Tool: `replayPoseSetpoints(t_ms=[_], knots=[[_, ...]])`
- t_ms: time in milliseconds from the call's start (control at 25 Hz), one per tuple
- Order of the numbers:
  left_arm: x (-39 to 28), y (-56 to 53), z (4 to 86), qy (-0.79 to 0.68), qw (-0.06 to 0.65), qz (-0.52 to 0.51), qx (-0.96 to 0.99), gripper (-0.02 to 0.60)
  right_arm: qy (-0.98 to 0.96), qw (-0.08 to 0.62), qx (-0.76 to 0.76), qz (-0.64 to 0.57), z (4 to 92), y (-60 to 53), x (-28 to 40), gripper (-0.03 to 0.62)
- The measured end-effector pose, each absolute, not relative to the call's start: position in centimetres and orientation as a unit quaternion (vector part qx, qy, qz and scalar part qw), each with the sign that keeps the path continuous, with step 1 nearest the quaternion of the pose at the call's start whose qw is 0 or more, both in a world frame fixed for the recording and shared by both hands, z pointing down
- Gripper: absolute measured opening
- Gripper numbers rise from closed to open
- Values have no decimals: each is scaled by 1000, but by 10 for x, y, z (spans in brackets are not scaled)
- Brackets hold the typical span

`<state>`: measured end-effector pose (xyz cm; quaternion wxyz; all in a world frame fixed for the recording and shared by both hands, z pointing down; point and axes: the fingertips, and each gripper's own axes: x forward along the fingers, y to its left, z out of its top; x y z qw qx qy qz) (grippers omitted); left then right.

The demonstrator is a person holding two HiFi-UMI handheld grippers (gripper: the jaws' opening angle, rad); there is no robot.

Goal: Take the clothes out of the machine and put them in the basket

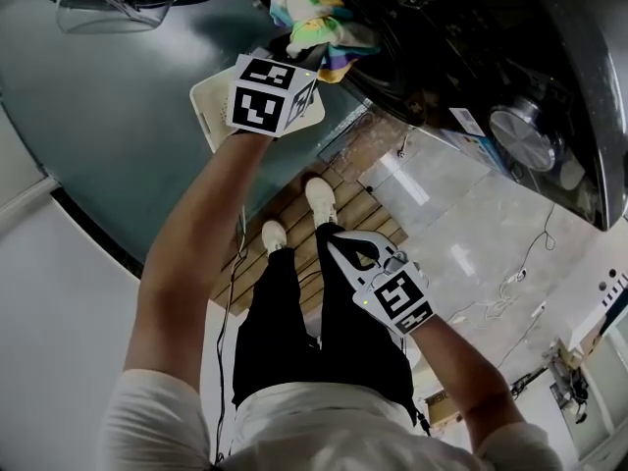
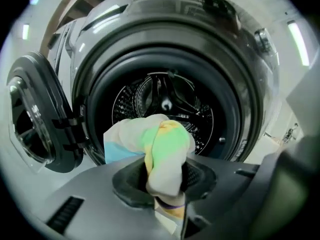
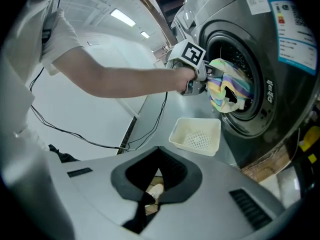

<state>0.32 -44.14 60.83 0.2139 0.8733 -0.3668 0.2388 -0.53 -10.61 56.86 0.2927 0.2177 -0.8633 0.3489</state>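
**Pastel cloth pinched at the drum mouth, basket waiting below**

The left hand-held gripper [image 2: 167,184] is pinching a bunched pastel cloth [image 2: 160,144], striped yellow, green and blue, right at the round mouth of the grey front-loading washing machine [image 2: 250,84]. The machine's glass door [image 2: 35,119] is swung wide to the side, so nothing blocks the way out. The grip is on a gathered fold, and the rest hangs loose below it. The cream perforated plastic basket [image 3: 192,144] sits on the floor just in front of the machine, nothing in it that I can see, handy for the drop. The right hand-held gripper [image 1: 339,246] hangs low by the person's legs, jaws pressed together on nothing, out of the way.
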Motion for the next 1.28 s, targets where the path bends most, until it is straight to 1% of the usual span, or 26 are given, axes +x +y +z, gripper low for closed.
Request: replayPoseSetpoints(t_ms=[320, 680, 800, 1000, 1280], knots=[[-26, -415, 561, -370, 207, 195, 885, 100, -870, 285, 211, 343, 566, -94, -26, 3], [-72, -378, 504, -386, 194, 154, 889, 100, -875, 292, 196, 332, 563, -74, -42, 3], [-104, -360, 492, -398, 187, 151, 886, 100, -877, 297, 190, 326, 564, -65, -56, 3], [-180, -325, 480, -422, 184, 139, 877, 100, -880, 307, 184, 311, 566, -48, -98, 3], [-183, -323, 483, -451, 193, 147, 859, 100, -882, 304, 170, 319, 567, -59, -74, 3]])
